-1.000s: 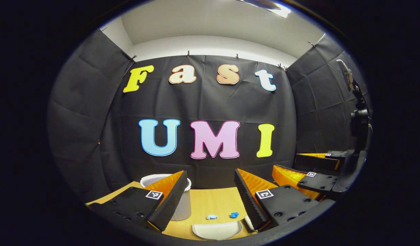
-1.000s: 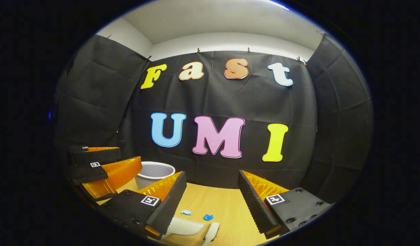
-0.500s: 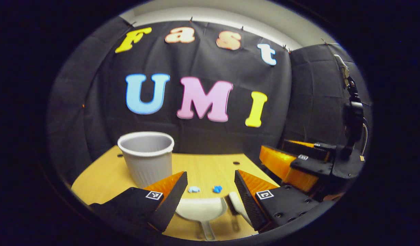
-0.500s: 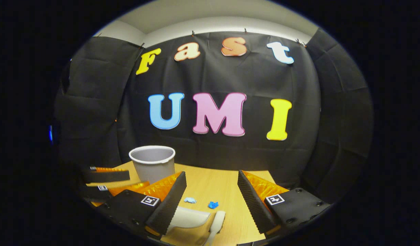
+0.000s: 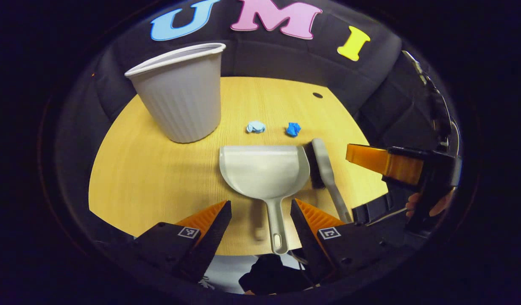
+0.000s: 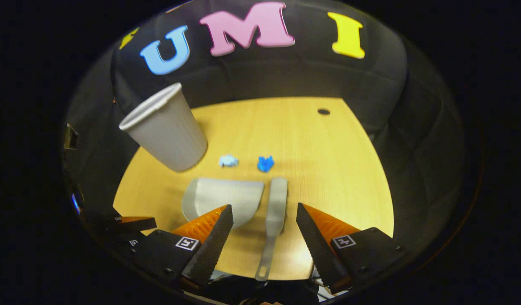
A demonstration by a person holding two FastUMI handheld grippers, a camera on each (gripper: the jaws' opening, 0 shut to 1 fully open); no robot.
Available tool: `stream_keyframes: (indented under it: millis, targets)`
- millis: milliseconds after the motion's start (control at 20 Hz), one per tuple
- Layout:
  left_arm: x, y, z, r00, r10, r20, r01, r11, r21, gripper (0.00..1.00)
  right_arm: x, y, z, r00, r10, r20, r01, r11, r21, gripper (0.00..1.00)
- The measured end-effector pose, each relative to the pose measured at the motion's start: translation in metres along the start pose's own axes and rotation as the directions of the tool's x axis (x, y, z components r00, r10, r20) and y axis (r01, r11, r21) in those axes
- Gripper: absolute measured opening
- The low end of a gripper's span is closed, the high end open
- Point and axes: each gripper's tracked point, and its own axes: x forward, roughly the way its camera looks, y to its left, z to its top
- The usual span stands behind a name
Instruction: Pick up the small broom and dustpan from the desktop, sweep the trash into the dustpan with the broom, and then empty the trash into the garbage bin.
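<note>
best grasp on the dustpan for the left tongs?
Grip the dustpan by its thin handle, which points back toward the desk's near edge, already between the open left tongs. Come straight down from above, fingers either side. The pan lies flat, and its wide scoop looks too broad to pinch.

In the right gripper view, the near corner of the dustpan (image 6: 224, 198) is covered by the left finger (image 6: 209, 241) of the right hand-held gripper (image 6: 264, 245), so its handle cannot be seen; the broom (image 6: 275, 214) lies with its bristles out of sight, and the very end of its handle is small and dim at the table (image 6: 336, 178) edge; in the left gripper view, the broom's handle end (image 5: 343, 212) passes behind the left hand-held gripper (image 5: 260, 231); the other hand-held gripper (image 5: 396, 165) at the right is partly lost in the dark margin, and only fingertips of the hand (image 5: 430, 205) holding it show; the dark shape (image 5: 271, 275) below the table edge is too dim to tell.
</note>
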Motion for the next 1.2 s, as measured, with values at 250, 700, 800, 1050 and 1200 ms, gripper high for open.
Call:
stream_keyframes:
  millis: [250,700,800,1050,1200]
  targets:
    - [-0.017,-0.006,0.051,0.971,-0.039,-0.238,0.010,0.992,-0.122,0.84,0.012,-0.008,-0.024,0.936,-0.011,-0.352,0.028,0.999,0.042,0.98]
    - [0.011,-0.027,0.074,0.943,-0.071,-0.326,0.006,0.980,-0.198,0.82,0.058,-0.013,-0.034,0.875,-0.014,-0.484,0.068,0.993,0.094,0.85]
    - [0.021,-0.027,0.074,0.934,-0.072,-0.349,0.000,0.979,-0.202,0.81,0.062,-0.015,-0.035,0.870,-0.023,-0.493,0.074,0.994,0.084,0.83]
    - [0.030,-0.021,0.078,0.925,-0.013,-0.380,-0.042,0.990,-0.134,0.35,0.064,-0.011,-0.035,0.862,-0.010,-0.507,0.066,0.994,0.091,0.39]
    - [0.028,-0.017,0.075,0.920,-0.009,-0.392,-0.021,0.997,-0.070,0.29,0.063,-0.011,-0.034,0.858,0.025,-0.513,0.025,0.996,0.090,0.27]
